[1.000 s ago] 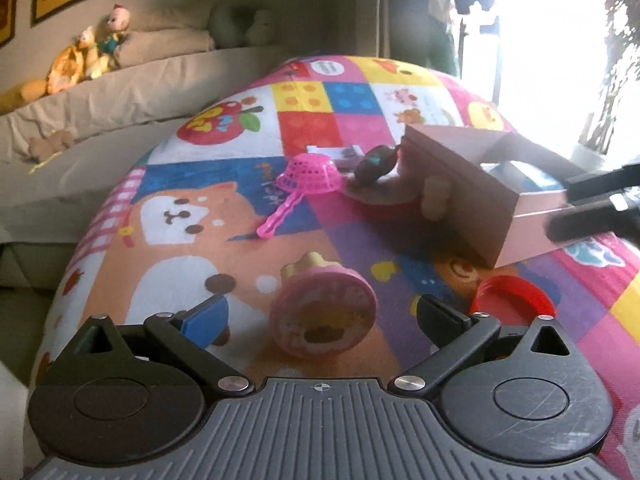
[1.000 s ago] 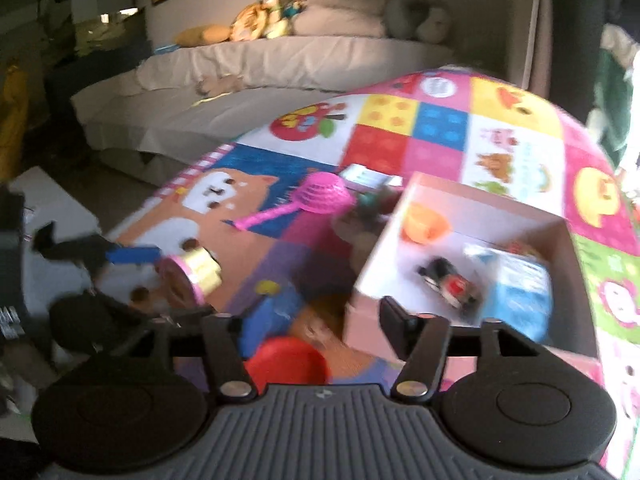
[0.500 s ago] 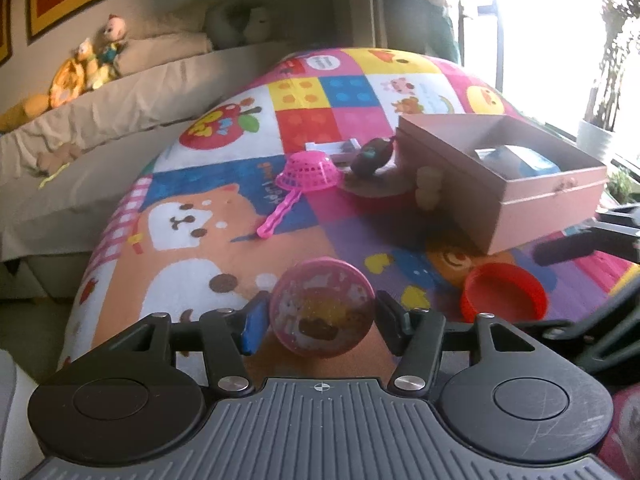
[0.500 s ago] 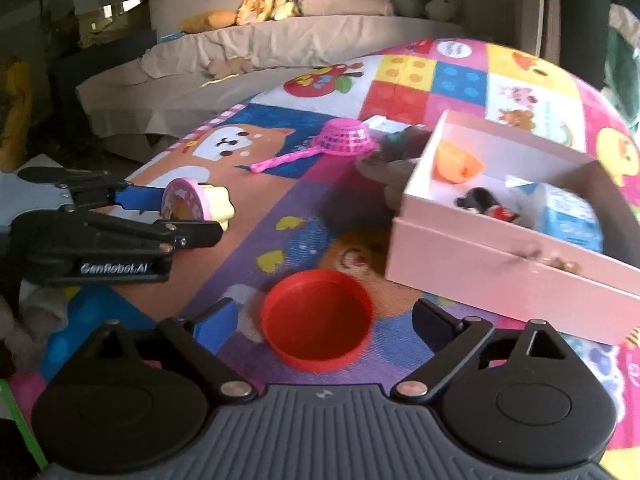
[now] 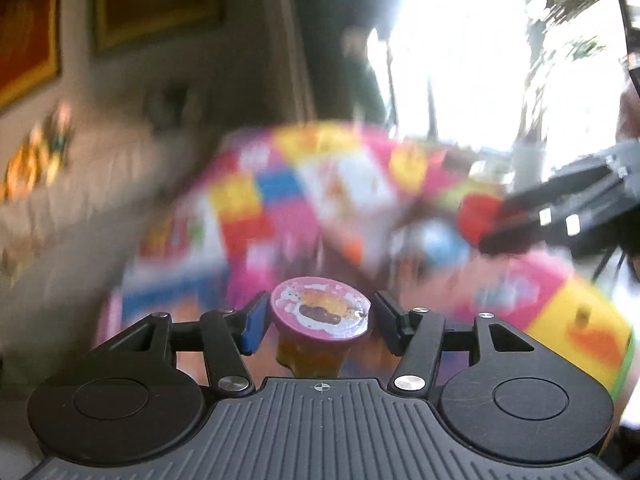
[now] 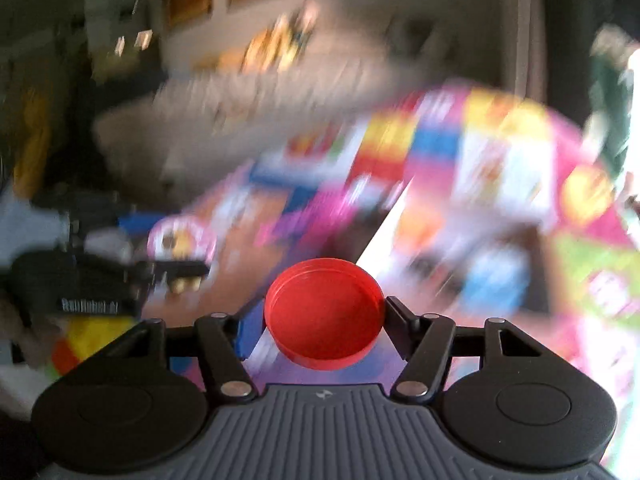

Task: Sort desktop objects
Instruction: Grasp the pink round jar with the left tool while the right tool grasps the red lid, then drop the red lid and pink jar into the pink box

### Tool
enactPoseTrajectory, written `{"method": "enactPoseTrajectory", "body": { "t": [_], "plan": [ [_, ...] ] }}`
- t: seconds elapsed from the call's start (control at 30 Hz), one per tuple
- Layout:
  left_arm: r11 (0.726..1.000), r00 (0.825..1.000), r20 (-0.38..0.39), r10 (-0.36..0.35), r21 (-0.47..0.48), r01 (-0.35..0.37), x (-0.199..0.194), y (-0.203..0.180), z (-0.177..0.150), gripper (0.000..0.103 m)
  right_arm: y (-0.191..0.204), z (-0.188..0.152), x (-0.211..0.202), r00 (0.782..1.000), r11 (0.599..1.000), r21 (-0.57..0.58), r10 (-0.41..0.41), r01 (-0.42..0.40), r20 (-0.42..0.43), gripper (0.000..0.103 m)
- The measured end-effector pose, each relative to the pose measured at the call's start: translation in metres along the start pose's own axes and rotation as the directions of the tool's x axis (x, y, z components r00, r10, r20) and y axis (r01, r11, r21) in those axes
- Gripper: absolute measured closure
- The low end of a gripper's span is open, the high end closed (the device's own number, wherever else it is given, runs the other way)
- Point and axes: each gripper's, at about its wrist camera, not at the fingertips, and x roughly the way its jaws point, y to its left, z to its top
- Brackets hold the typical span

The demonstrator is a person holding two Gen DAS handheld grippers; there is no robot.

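Left gripper (image 5: 318, 322) clamped on pink-lidded jelly cup (image 5: 319, 314), lifted clear of patchwork mat (image 5: 256, 200). Right gripper (image 6: 323, 316) closing on red lid (image 6: 323, 312), also airborne. Risk: round rims gripped edge-on; fast swing could pivot or eject either, missing blurred pink box (image 6: 404, 216).

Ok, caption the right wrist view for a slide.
Right gripper closing on a red lid above the blurred mat, left gripper carrying a pink cup.
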Motion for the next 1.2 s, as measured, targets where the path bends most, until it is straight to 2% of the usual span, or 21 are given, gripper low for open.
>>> {"method": "enactPoseTrajectory", "body": {
  "t": [0.1,0.2,0.3,0.4,0.5,0.57,0.6,0.63,0.7,0.83,0.93,1.07,1.2],
  "plan": [
    [0.999,0.992,0.122,-0.032,0.035,0.028,0.008,-0.010,0.046,0.042,-0.023,0.037,-0.028,0.985,0.995,0.001,-0.100,0.101,0.139,0.039],
    [0.997,0.985,0.158,-0.067,0.037,0.062,0.040,-0.024,0.074,0.042,-0.052,0.061,-0.027,0.967,0.982,0.046,-0.189,0.183,0.171,0.039],
    [0.991,0.987,0.092,-0.134,-0.004,0.135,0.084,-0.036,0.076,0.042,-0.074,0.065,-0.009,0.962,0.971,0.085,-0.233,0.222,0.141,0.039],
    [0.984,0.984,0.019,-0.179,-0.020,0.179,0.126,-0.052,0.059,0.042,-0.093,0.058,0.018,0.969,0.967,0.123,-0.234,0.223,0.082,0.039],
    [0.974,0.973,-0.068,-0.220,-0.065,0.216,0.158,-0.056,0.039,0.039,-0.106,0.048,0.048,0.974,0.963,0.155,-0.226,0.221,0.011,0.039],
    [0.967,0.966,-0.092,-0.240,-0.111,0.230,0.158,-0.043,0.026,0.029,-0.112,0.042,0.065,0.973,0.959,0.164,-0.229,0.230,-0.022,0.039],
    [0.964,0.965,-0.085,-0.248,-0.124,0.237,0.152,-0.038,0.019,0.021,-0.115,0.039,0.073,0.973,0.959,0.166,-0.227,0.230,-0.038,0.039],
    [0.964,0.967,-0.074,-0.243,-0.130,0.232,0.144,-0.032,0.013,0.014,-0.117,0.036,0.079,0.974,0.959,0.170,-0.222,0.228,-0.053,0.039],
    [0.972,0.977,-0.061,-0.206,-0.127,0.197,0.125,-0.023,0.001,0.010,-0.121,0.032,0.092,0.974,0.959,0.178,-0.210,0.222,-0.083,0.039],
    [0.983,0.987,-0.097,-0.130,-0.140,0.116,0.108,0.000,-0.025,0.008,-0.126,0.033,0.131,0.974,0.955,0.222,-0.165,0.197,-0.155,0.039],
    [0.986,0.986,-0.147,-0.074,-0.158,0.050,0.102,0.015,-0.044,0.008,-0.128,0.037,0.166,0.970,0.948,0.260,-0.135,0.186,-0.202,0.039],
    [0.978,0.981,-0.193,-0.035,-0.207,-0.006,0.096,0.036,-0.065,0.007,-0.125,0.037,0.201,0.956,0.944,0.250,-0.152,0.216,-0.252,0.039],
    [0.973,0.977,-0.211,0.020,-0.220,-0.068,0.088,0.051,-0.081,0.005,-0.125,0.033,0.213,0.936,0.933,0.253,-0.174,0.256,-0.306,0.035]
  ]
}}
